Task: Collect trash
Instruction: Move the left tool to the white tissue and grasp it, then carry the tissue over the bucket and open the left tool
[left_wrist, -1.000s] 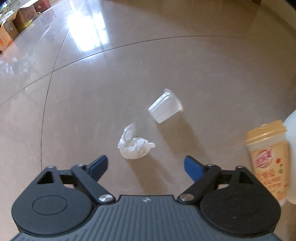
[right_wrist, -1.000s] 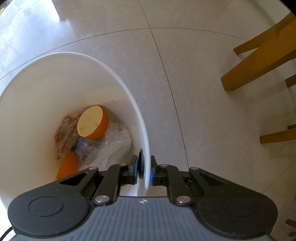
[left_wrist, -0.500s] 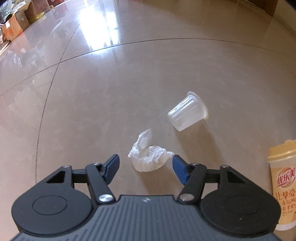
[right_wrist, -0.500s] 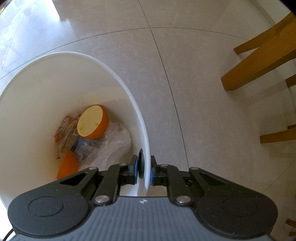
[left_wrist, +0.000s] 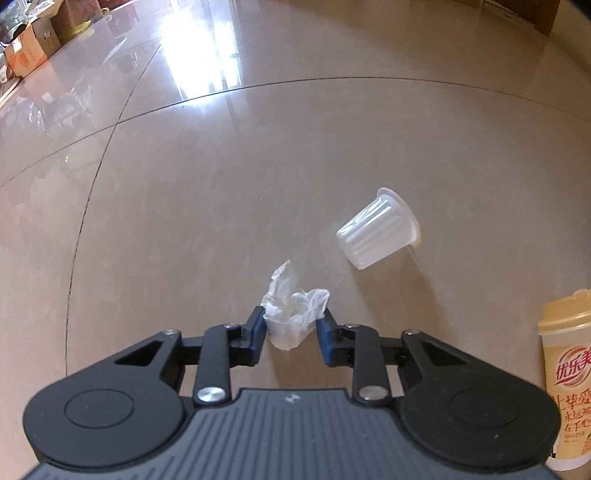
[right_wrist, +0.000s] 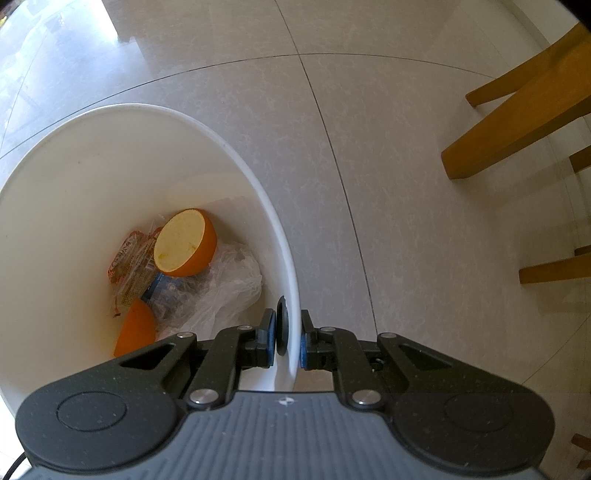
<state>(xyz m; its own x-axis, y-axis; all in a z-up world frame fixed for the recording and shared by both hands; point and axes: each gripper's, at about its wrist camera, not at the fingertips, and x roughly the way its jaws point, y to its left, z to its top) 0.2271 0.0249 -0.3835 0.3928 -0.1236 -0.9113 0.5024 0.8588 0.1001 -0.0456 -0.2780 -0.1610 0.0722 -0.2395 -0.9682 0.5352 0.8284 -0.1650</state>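
Left tongs (left_wrist: 291, 325) pinch tissue (left_wrist: 293, 314); plastic cup (left_wrist: 378, 233) lies nearby.

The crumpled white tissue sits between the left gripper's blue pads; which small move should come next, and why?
Probably lift. The left gripper looks shut on the crumpled white tissue, its blue pads touching both sides. The right gripper clamps the white plastic bin by its rim, ready to receive it.
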